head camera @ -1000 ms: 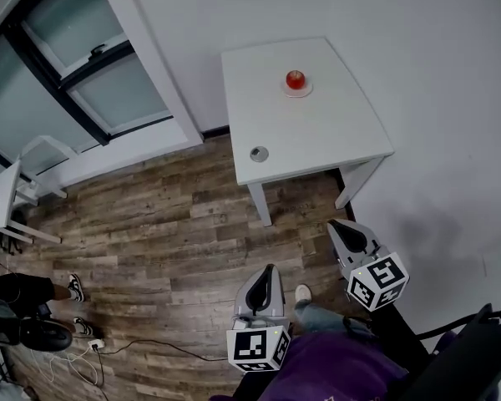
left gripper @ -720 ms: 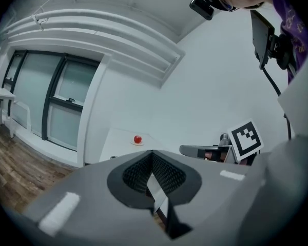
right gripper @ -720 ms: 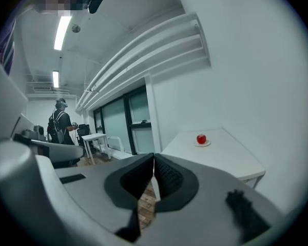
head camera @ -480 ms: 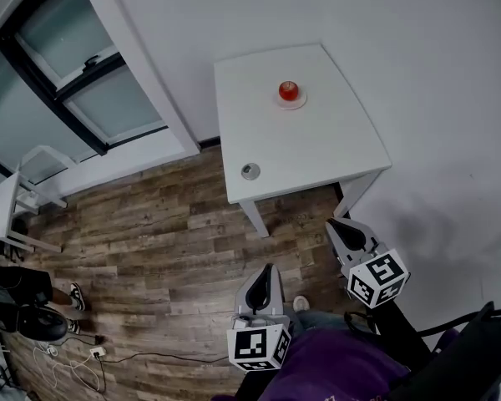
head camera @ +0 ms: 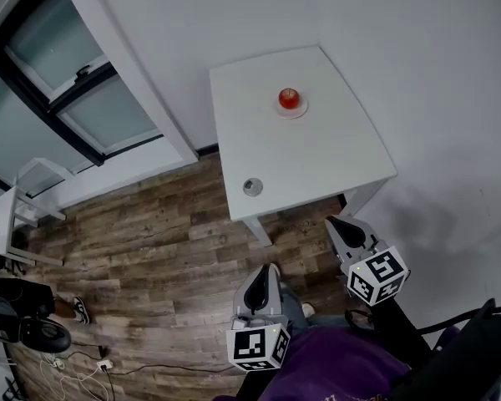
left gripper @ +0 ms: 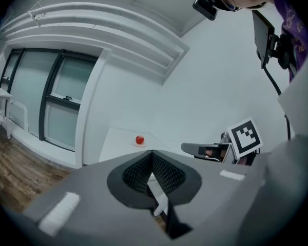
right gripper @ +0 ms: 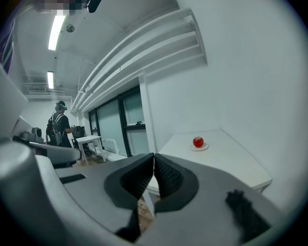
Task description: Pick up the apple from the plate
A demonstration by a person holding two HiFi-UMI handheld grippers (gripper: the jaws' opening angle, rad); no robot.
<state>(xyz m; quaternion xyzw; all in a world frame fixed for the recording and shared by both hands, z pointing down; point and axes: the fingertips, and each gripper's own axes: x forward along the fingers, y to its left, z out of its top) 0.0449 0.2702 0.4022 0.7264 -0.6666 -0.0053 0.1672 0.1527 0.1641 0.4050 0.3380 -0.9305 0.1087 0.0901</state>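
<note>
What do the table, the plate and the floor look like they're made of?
Table: likely painted wood or laminate, smooth matte white.
Plate: white, ceramic or plastic; too small to tell.
Floor: wood or wood-look planks, visible grain and seams.

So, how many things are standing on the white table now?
3: an apple sits on a small plate toward the far side, and a small round grey thing lies near the table's front left corner. Nothing seems hidden.
</note>
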